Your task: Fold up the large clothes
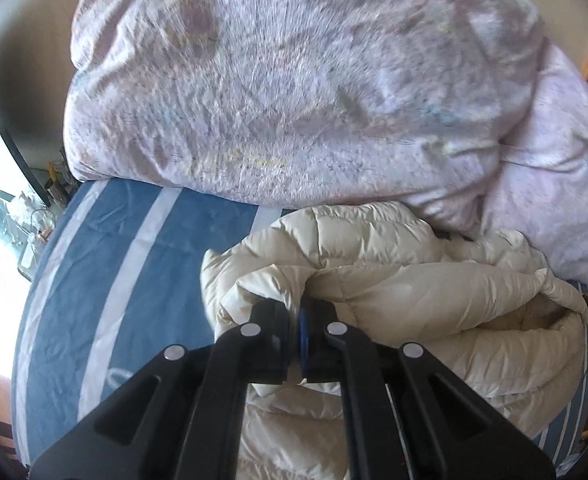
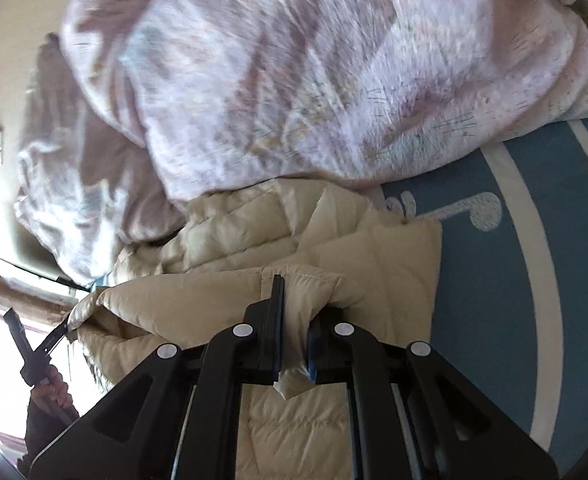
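The left gripper [image 1: 296, 320] is pinching a fold of the cream quilted puffer jacket [image 1: 394, 280], its jaws nearly closed on the glossy, padded fabric. The right gripper [image 2: 294, 320] is clamping another fold of the same jacket [image 2: 222, 300], a thin flap poking out between its fingers. Both are pointing steeply downward. The jacket is lying bunched on a blue bedsheet with pale stripes [image 1: 142, 264], just beside a rumpled lilac printed duvet [image 1: 294, 88]. A hand [image 2: 54, 392] is gripping the other tool's handle.
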{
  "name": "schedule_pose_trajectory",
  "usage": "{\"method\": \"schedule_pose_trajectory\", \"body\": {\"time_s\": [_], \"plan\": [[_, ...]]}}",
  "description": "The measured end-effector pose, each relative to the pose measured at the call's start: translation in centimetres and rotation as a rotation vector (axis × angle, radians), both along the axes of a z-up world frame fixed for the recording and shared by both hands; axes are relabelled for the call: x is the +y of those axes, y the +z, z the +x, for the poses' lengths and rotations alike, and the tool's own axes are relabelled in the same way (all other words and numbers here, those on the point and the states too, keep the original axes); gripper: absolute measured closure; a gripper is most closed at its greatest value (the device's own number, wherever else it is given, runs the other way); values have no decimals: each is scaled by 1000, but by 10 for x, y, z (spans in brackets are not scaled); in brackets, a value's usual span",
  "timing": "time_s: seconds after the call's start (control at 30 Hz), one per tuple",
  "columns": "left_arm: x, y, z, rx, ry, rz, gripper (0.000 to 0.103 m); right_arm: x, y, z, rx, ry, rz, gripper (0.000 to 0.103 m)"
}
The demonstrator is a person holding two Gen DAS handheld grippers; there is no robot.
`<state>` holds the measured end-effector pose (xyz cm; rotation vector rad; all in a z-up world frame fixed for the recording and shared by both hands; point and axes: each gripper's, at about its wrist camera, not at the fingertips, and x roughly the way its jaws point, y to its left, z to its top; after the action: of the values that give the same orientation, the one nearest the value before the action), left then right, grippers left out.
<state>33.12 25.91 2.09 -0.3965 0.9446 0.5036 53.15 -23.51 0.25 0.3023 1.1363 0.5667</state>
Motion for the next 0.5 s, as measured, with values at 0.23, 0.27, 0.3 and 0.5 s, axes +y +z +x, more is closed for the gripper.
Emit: {"method": "schedule_pose_trajectory", "body": {"time_s": [0.23, 0.27, 0.3, 0.5], "plan": [[22, -34, 29, 4, 59, -106, 92, 7, -28, 36, 96, -68, 40, 90], [25, -35, 32, -2, 69, -121, 90, 5, -28, 40, 113, -79, 57, 90], [28, -36, 33, -7, 77, -133, 85, 3, -27, 43, 124, -86, 72, 88], [36, -16, 39, -54, 83, -147, 64, -19, 3, 48, 133, -113, 172, 66]]}}
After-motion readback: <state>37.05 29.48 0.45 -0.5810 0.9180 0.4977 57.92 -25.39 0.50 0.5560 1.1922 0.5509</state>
